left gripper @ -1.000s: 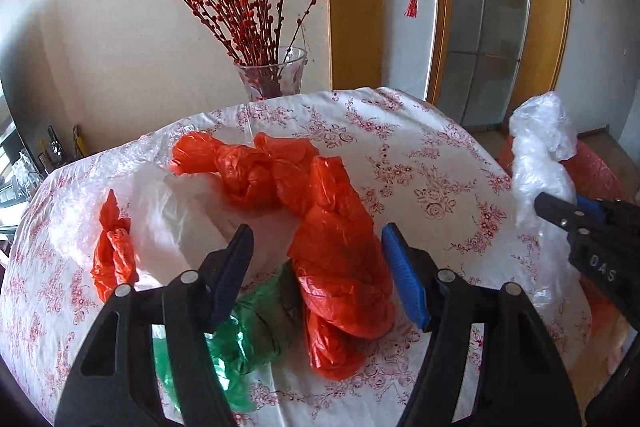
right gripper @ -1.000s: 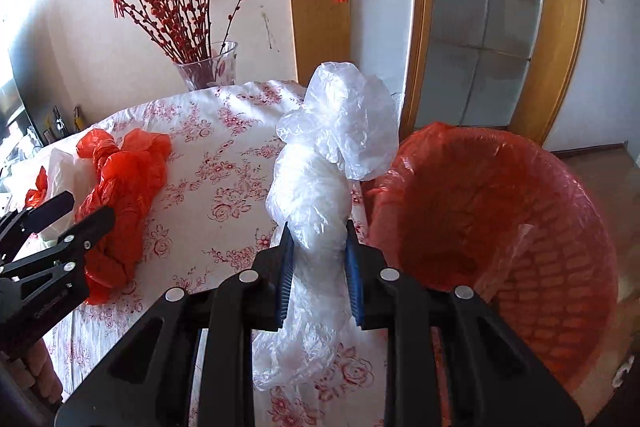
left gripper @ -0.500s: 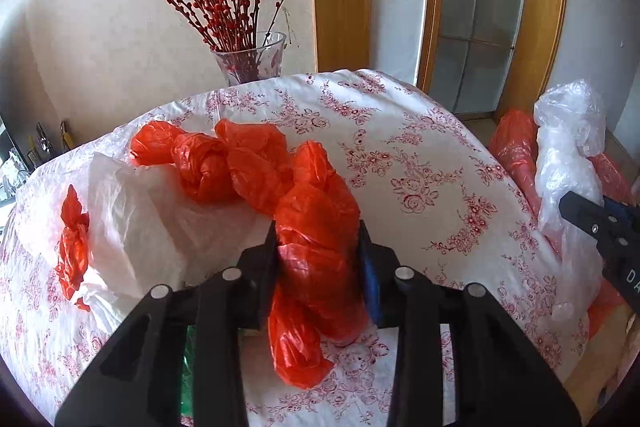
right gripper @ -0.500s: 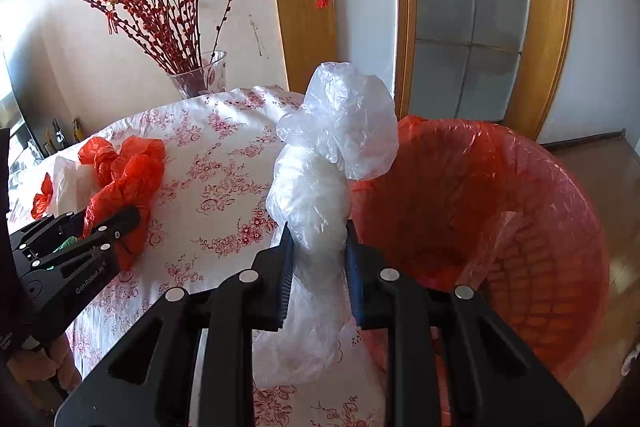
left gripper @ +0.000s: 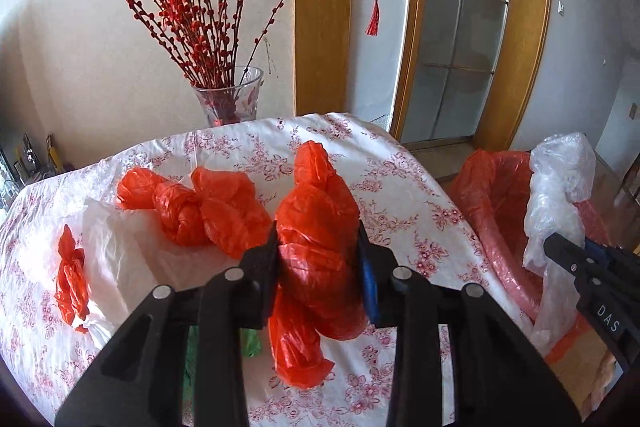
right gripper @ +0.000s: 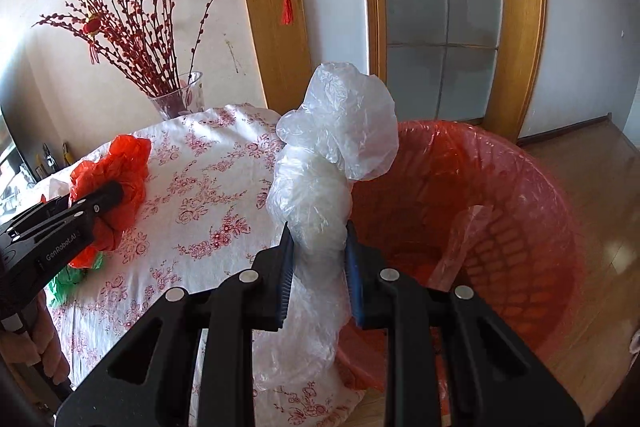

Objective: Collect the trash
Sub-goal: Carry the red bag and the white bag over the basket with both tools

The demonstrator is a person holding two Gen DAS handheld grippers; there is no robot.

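Two grippers each held trash. The left gripper had its fingers squeezed on a crumpled orange plastic bag above the table. The right gripper pinched a clear plastic bag near the red-lined round basket on the right. Best to let go only once right over it.

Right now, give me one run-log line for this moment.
left hand-held gripper: shut on orange bag | right hand-held gripper: shut on clear bag | bin: beside table, nothing dropped yet
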